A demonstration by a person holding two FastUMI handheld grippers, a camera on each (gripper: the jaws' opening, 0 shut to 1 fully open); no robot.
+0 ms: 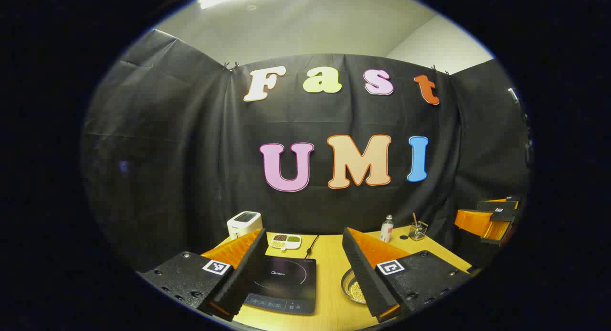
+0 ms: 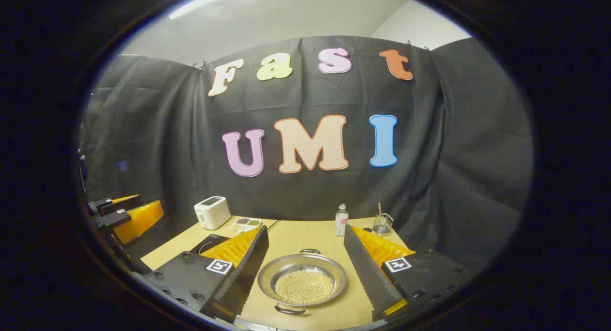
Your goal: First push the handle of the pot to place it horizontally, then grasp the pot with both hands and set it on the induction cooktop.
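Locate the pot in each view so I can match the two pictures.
Left gripper view: the pot sits low and right of centre, partly hidden behind a finger of the left gripper.
Right gripper view: the pot lies bottom centre, between the fingers of the right gripper.
Shared landmark: the toaster at the table's back left.

On the table (image 2: 291, 235), the pot (image 2: 302, 281) sits near the front edge with the induction cooktop (image 1: 282, 283) to its left. Behind the cooktop stand a toaster (image 1: 244, 224) and, just right of it, a divided dish (image 1: 285, 241). At the back right a bottle (image 2: 341, 220) stands left of a glass (image 2: 383, 224) holding what may be a stick. The pot holds small beads, and its handles lie at its front and back.
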